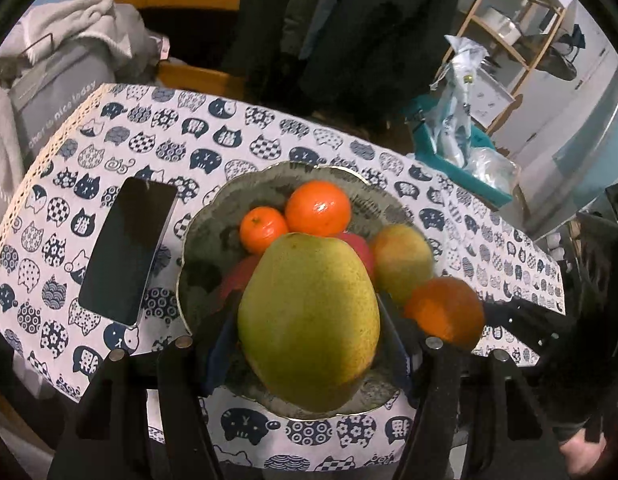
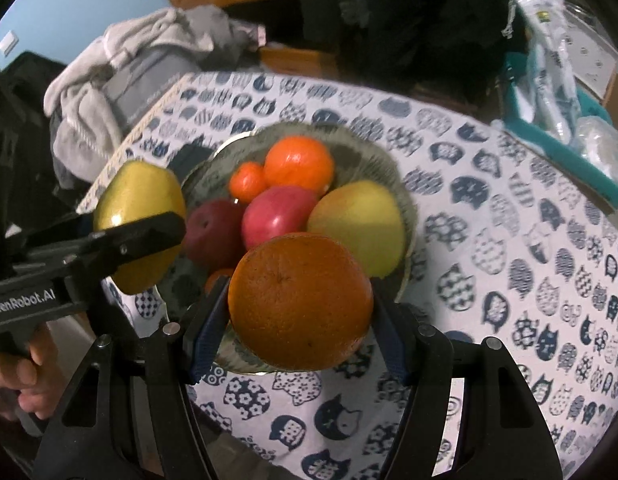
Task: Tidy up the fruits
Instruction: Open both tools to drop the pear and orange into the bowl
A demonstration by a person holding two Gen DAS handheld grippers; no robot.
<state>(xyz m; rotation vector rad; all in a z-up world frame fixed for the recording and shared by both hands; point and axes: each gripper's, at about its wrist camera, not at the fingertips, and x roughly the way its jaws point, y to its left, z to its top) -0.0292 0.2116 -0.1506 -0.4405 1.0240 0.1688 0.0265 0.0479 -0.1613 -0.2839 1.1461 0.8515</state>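
Holding both fruits over the bowl [image 2: 405,200] mid-tabletop: our left gripper [image 1: 309,316] clamps the pear [image 1: 309,320], right gripper [image 2: 301,308] clamps the orange [image 2: 301,300]. Left gripper reads "GenRobot.AI".

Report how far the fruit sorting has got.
Done: the bowl already holds two small oranges, two red apples and a yellow-green pear. In hand: the left gripper is shut on a green pear, and the right gripper is shut on a large orange, both above the bowl. Left: set these two down. No other loose fruit is in view.
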